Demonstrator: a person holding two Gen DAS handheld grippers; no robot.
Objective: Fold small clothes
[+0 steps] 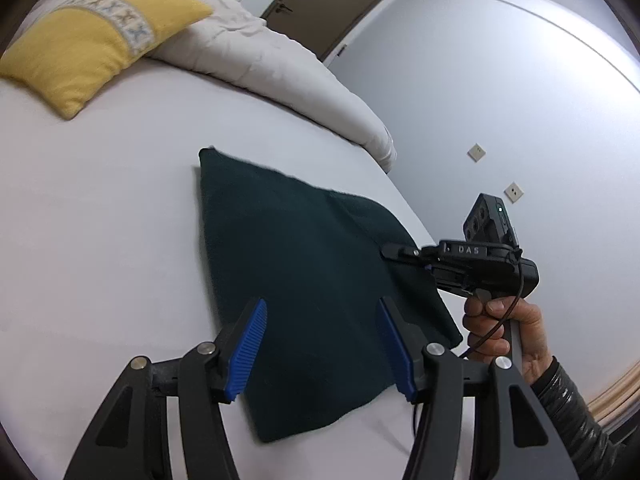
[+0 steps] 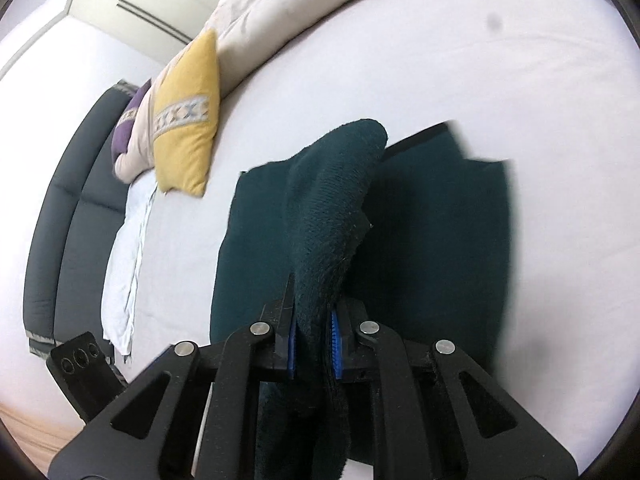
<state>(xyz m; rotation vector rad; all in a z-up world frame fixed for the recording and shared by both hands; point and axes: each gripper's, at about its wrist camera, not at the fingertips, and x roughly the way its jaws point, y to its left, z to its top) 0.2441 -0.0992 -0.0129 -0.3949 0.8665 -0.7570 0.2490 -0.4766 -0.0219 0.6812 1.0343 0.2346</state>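
Note:
A dark green knitted garment (image 1: 312,280) lies folded flat on the white bed sheet (image 1: 100,220). My left gripper (image 1: 324,344) is open, its blue pads (image 1: 250,344) spread over the garment's near edge, holding nothing. My right gripper (image 1: 390,249) reaches in from the right, held in a hand, its tips on the garment's right side. In the right wrist view my right gripper (image 2: 314,340) is shut on a raised fold of the garment (image 2: 332,208), lifted above the flat part (image 2: 440,248).
A yellow cushion (image 1: 92,40) and a bunched white duvet (image 1: 280,64) lie at the far side of the bed. A dark headboard (image 2: 64,216) is at the left in the right wrist view. The bed's edge and a grey wall (image 1: 500,100) are on the right.

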